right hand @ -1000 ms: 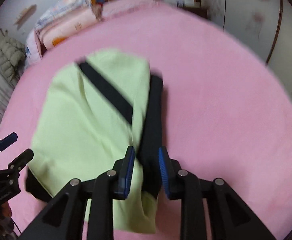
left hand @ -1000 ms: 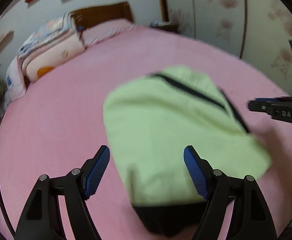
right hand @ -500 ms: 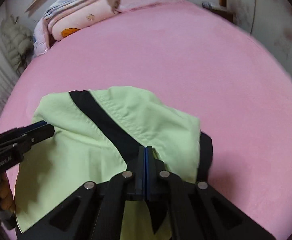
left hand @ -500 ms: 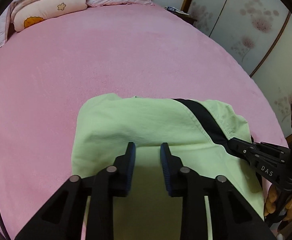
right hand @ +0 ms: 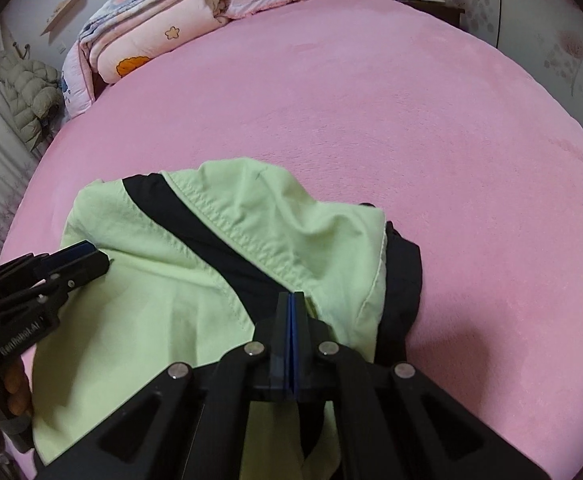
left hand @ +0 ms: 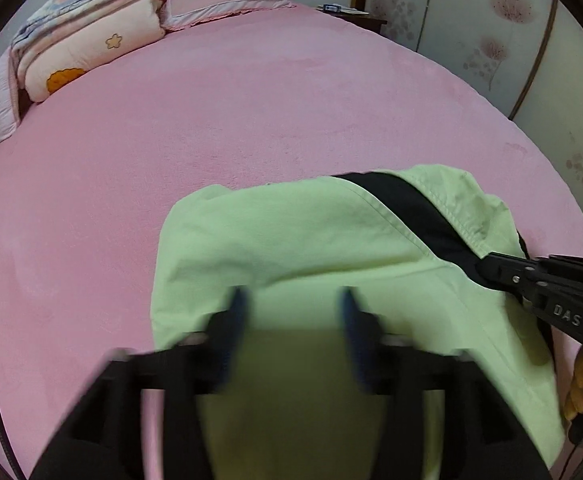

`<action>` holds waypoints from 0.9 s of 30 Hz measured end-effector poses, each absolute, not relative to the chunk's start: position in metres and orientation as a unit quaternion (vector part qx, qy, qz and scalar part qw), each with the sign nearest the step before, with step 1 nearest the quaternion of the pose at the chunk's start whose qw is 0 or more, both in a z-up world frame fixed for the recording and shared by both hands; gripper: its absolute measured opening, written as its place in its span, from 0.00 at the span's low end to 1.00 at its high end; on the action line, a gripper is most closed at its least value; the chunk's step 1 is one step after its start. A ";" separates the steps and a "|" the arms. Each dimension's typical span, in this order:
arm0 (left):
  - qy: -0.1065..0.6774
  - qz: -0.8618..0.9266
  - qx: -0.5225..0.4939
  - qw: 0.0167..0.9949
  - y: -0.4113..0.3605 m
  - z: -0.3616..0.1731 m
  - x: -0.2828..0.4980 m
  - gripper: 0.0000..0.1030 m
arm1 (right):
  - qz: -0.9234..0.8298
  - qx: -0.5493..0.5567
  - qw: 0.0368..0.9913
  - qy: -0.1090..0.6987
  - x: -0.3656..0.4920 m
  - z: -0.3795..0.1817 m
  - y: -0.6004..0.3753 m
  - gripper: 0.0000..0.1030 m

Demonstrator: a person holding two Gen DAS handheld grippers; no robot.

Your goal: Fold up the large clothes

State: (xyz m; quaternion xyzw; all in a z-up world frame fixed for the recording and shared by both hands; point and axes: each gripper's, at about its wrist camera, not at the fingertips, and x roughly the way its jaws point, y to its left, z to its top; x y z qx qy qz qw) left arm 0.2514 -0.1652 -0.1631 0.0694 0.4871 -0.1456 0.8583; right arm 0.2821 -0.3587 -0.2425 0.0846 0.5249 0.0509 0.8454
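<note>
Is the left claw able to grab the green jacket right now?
Probably yes. The left claw hangs right over the green jacket with its jaws apart and nothing between them and the cloth. Its jaws have just been opening. The right claw is pinched shut farther along and isn't blocking it.

The left gripper (left hand: 291,320) is smeared by motion blur in its own view; its blue pads (left hand: 237,312) have just been opening, and whether cloth lies between them cannot be told. The green garment (left hand: 311,248) runs out past the bottom edge of both views, its near end covered by gripper frames. Whether the right gripper (right hand: 291,300), jaws pressed together, pinches fabric is hidden. The pink bed (right hand: 411,120) is cut off at the near edge.
</note>
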 end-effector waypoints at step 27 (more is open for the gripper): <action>0.452 -0.060 -0.025 0.890 -0.145 0.040 0.079 0.99 | 0.123 0.103 0.876 0.456 0.144 -0.024 -0.401 0.96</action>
